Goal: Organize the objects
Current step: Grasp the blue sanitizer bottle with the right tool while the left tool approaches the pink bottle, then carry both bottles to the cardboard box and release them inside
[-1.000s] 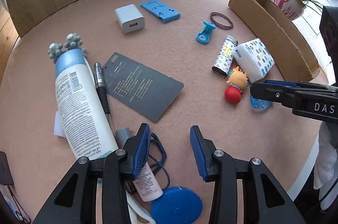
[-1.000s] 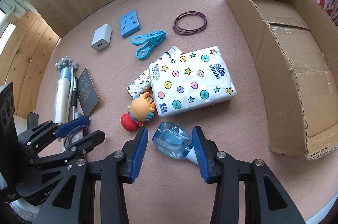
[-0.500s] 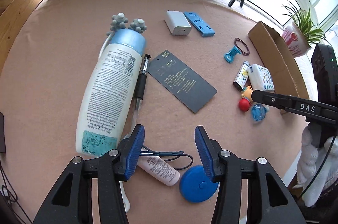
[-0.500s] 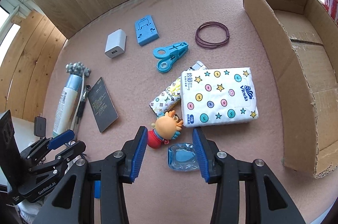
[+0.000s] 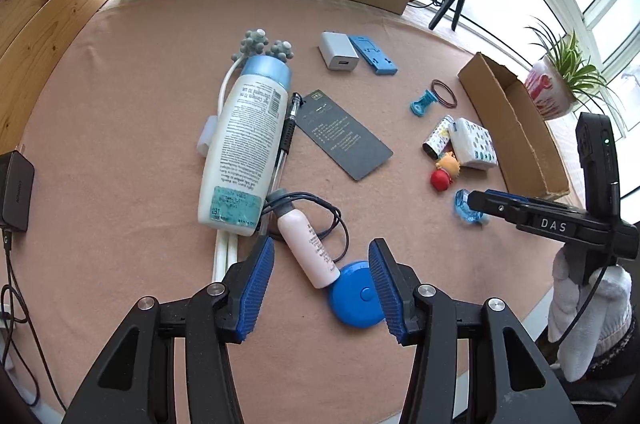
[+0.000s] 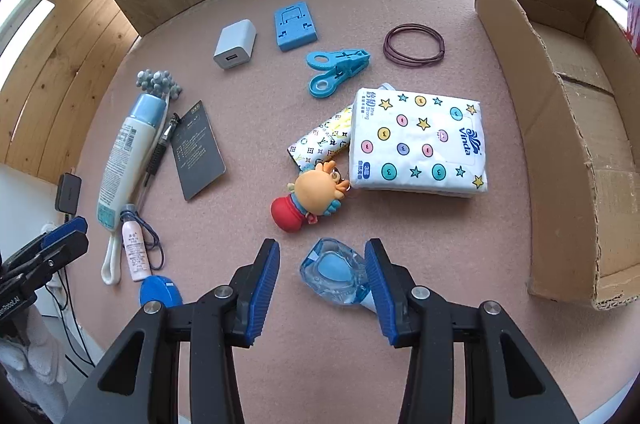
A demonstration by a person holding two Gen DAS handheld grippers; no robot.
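Observation:
My left gripper [image 5: 322, 288] hangs open above the pink felt table. The base of a small pink bottle [image 5: 306, 240] and a round blue tape measure [image 5: 358, 298] lie on the table below its gap, with neither pad touching them. My right gripper [image 6: 322, 292] is open and low over a clear blue plastic piece [image 6: 332, 270]. That piece rests against the right finger [image 6: 380, 288], and the left pad stands apart from it. A toy figure [image 6: 312, 200], a patterned lighter [image 6: 324, 140] and a tissue pack [image 6: 420, 144] lie just beyond.
A large white lotion bottle [image 5: 244, 148], a pen [image 5: 286, 140] and a dark card [image 5: 344, 138] lie at the left. A charger [image 6: 236, 44], a blue stand [image 6: 294, 28], a blue peg [image 6: 336, 72] and hair ties [image 6: 414, 44] lie farther back. An open cardboard box [image 6: 580, 144] stands at the right.
My left gripper drew back and rose from the cord and pink bottle, its jaws a little wider. The right gripper rolled slightly; the clear blue piece now sits by its right finger.

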